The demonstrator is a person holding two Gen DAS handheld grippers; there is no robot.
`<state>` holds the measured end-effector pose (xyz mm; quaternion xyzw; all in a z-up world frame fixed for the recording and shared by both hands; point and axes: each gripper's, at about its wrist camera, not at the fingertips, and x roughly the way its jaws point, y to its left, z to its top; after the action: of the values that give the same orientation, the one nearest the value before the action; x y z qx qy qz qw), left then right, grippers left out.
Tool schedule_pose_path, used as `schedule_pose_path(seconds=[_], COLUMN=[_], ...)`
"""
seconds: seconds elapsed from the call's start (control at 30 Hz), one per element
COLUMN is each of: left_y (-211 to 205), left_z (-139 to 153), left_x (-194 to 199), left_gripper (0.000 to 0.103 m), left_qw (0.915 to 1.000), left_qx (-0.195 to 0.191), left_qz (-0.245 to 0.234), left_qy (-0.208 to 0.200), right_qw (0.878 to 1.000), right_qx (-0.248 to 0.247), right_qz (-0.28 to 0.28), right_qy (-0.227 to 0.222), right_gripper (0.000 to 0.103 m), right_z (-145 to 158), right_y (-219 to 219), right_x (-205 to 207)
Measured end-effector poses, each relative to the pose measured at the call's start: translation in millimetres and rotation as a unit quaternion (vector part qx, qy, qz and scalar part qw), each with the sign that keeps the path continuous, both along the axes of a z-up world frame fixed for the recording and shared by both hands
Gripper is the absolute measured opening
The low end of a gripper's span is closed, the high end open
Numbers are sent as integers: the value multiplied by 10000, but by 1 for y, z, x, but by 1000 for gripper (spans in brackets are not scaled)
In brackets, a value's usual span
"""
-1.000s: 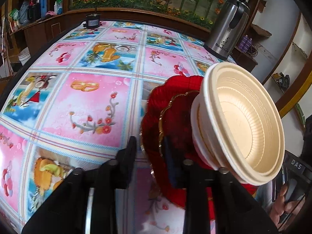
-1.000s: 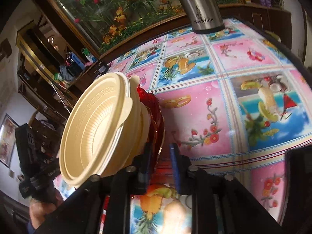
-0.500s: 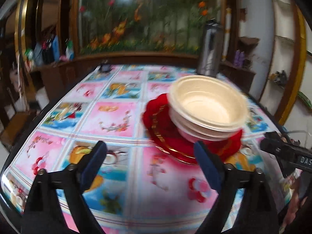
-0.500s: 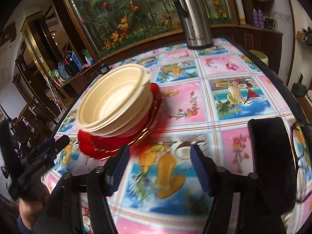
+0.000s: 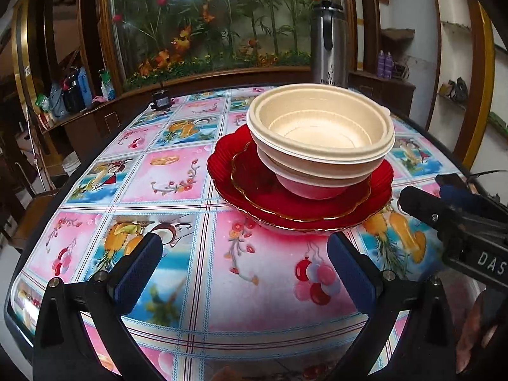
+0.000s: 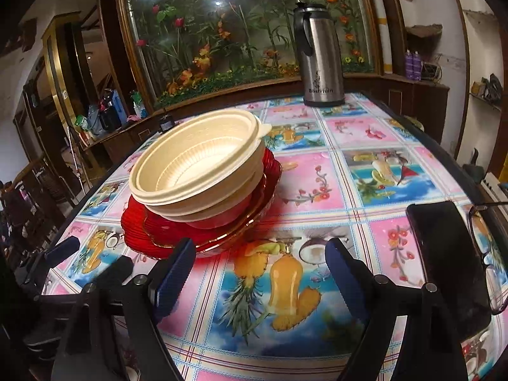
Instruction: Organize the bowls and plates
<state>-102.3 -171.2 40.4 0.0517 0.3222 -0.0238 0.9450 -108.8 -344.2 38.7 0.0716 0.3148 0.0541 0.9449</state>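
My left gripper point(image 5: 244, 263) and right gripper point(image 6: 257, 265) both gape wide, holding nothing; 1 second ago they pinched the tilted stack. Now the cream bowls point(image 5: 320, 136) sit nested on 2 red plates point(image 5: 254, 187), flat on the tablecloth point(image 5: 177, 174), so stacking looks finished. How many bowls are nested, I cannot tell. The flask point(image 6: 320, 60) stands beyond.

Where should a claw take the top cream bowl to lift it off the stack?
Grip the top bowl by its rim at the small tab. Come from the right, one finger inside, one outside: the wall nests into the bowl below, leaving only the rim free.
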Motion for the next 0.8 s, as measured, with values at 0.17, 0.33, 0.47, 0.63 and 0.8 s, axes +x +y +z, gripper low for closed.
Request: schedule_pose_path(seconds=[0.17,0.33,0.47,0.63,0.8], left_y=[-4,-3,-2,0,1], left_z=[3,4,4,4,3], left_x=[-5,-6,-6,-6,-6], left_gripper=[103,103,103,103,103], left_qw=[9999,9996,9994,9996,9996], left_qx=[110,191,263,242,238], left_qz=[-32,79,152,110,139], left_qy=[-125,-180,-176,-106,-72], right_qw=[9999,9998,9995,9997,9995], right_qx=[-95,-191,-319,-216,-305], right_qz=[-48,-48,-34,-105,-89], right_qy=[115,39,11,68,77], right_gripper=[87,87,87,87,87], right_z=[-2,0,1,-1,-1], right_y=[3,6,10,5,8], right_x=[3,0,0,2,2])
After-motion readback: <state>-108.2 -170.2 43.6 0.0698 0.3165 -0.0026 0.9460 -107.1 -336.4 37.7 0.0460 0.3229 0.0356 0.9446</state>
